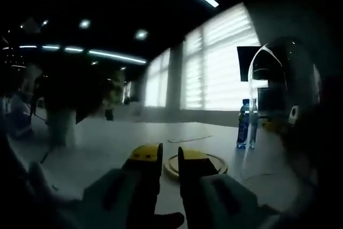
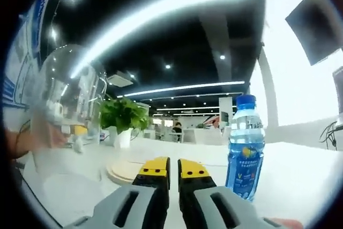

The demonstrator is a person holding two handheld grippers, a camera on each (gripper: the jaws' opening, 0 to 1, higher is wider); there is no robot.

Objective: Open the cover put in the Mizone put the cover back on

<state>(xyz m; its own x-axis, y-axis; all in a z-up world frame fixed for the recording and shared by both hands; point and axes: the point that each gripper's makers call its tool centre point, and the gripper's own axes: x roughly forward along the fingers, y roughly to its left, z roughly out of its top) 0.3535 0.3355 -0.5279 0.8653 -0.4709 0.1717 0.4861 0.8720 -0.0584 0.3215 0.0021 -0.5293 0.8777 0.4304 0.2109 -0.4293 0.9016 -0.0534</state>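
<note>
A white table (image 2: 300, 170) stretches back toward an office room. A potted green plant (image 2: 122, 117) in a white pot stands on it. Long ceiling lights (image 2: 182, 88) glow overhead, and bright blinds (image 1: 220, 63) cover the windows, beside a dark wall screen (image 1: 245, 63).

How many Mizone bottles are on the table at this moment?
1. The Mizone bottle stands upright on the white table, right of the round wooden base in the right gripper view; the left gripper view shows it too. Others could be outside the views.
</note>
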